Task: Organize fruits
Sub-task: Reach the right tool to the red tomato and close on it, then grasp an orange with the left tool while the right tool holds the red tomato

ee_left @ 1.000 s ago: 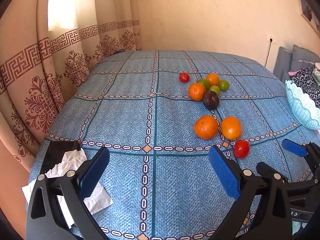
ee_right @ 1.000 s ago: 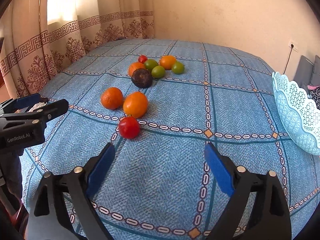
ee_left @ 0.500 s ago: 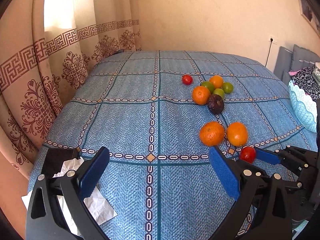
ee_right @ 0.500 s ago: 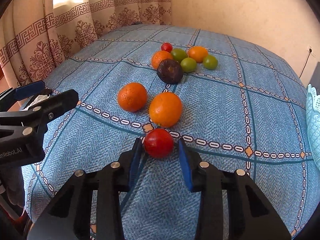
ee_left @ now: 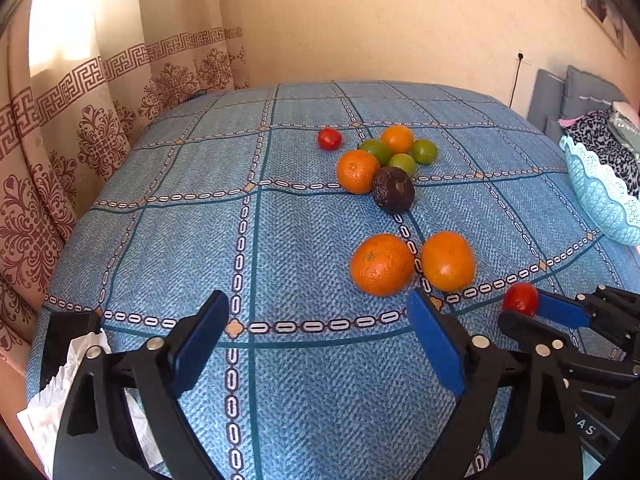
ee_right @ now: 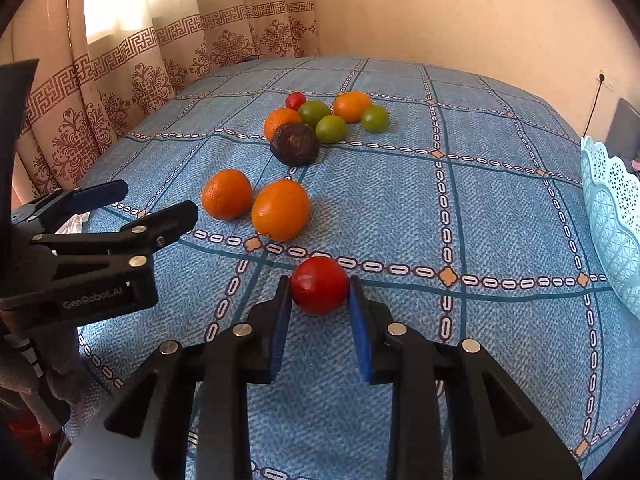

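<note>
Blue pads of the right gripper press on both sides of a red tomato, which sits on the bed at the near edge of the fruit, just near of a chain-pattern line in the cover. The left gripper hangs to the left over bare cover, its jaws wide but closing, with nothing between them. Just beyond the held tomato lie two oranges side by side, the left orange and the right orange almost touching. Farther off is a cluster: a dark avocado at its near side, a third orange touching it from behind, three limes, a fourth orange and a second tomato at the far left. A pale blue lattice basket stands at the bed's right edge, well apart from the fruit. White crumpled paper lies at the near left corner, beside a patterned curtain.
</note>
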Demonstrator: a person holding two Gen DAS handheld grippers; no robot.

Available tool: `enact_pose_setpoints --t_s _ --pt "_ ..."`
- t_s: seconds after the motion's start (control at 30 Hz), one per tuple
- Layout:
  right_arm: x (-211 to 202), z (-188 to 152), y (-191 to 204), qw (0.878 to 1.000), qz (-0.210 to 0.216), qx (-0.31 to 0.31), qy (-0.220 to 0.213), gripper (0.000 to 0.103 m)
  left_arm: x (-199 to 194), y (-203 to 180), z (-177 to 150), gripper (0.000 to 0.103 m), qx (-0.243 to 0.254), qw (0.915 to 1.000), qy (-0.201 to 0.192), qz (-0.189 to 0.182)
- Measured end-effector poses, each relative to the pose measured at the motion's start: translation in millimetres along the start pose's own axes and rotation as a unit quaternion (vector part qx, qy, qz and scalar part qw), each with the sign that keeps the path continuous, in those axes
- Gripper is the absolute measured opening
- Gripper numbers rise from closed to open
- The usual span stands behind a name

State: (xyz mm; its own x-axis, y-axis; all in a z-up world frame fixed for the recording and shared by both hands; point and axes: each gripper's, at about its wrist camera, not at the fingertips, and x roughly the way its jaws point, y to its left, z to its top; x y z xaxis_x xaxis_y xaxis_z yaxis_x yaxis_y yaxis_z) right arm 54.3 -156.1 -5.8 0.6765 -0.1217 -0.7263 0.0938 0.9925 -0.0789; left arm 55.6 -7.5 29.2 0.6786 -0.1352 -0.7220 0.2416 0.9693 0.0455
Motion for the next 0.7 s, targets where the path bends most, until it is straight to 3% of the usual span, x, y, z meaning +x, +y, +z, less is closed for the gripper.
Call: enact_pose_setpoints --t_s 0.1,0.33,0.5,0.7 --pt "-4 -1 -8 1.0 0.006 0.009 -0.001 0.029 11 -5 1 0.068 0.008 0.9995 0.018 -0.025" --pt "-6 -3 -18 1.0 0.013 0.022 0.003 0.029 23 -24 9 0.059 0.047 0.9977 0.024 -0.041" --pt "-13 -3 -21 1.0 0.016 0.022 -0.005 0.029 31 -34 14 0.039 0.071 0.9962 0.031 -0.04" --pt "-26 -4 -30 0.999 0.019 0.034 -0.018 0.029 29 -28 14 0.038 0.054 0.9972 0.029 -0.043"
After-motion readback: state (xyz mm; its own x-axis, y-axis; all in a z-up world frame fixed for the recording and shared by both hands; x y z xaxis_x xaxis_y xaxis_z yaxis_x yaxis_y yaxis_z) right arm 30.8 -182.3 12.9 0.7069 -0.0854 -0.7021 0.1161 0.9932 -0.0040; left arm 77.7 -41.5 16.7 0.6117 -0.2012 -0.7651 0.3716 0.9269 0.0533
